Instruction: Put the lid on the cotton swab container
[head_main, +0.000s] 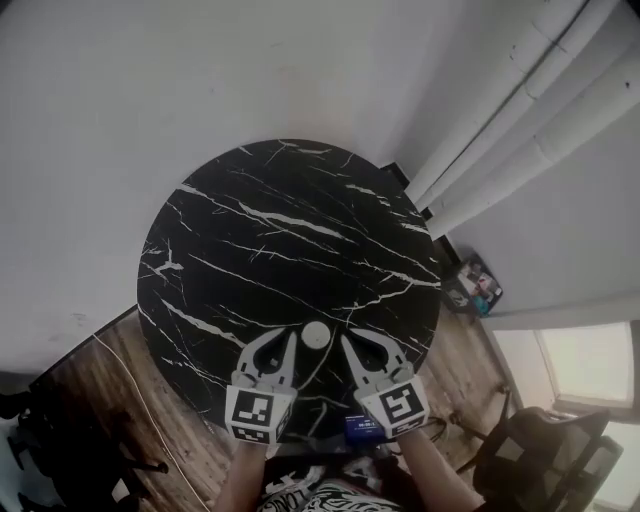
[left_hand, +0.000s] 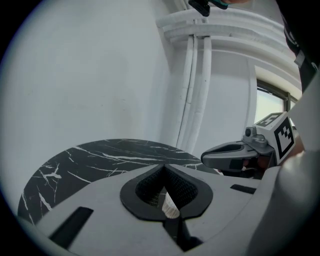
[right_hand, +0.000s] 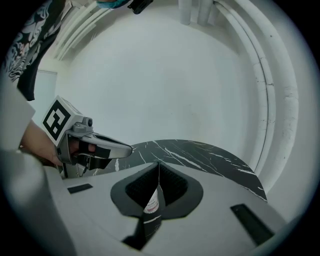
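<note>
A small white round cotton swab container (head_main: 315, 335) stands on the black marble round table (head_main: 280, 240), near its front edge. It sits between the tips of my two grippers. My left gripper (head_main: 289, 341) is just left of it and my right gripper (head_main: 350, 341) just right of it, both with jaws together and angled inward. In the left gripper view the jaws (left_hand: 164, 167) meet, and a white piece of the container (left_hand: 170, 207) shows through the gap below them. In the right gripper view the shut jaws (right_hand: 159, 164) frame the labelled container (right_hand: 151, 202).
White pipes (head_main: 520, 110) run along the wall at the right. A box of small items (head_main: 475, 285) lies on the wooden floor beside the table. A black office chair (head_main: 545, 450) stands at lower right, and a dark stand (head_main: 60, 450) at lower left.
</note>
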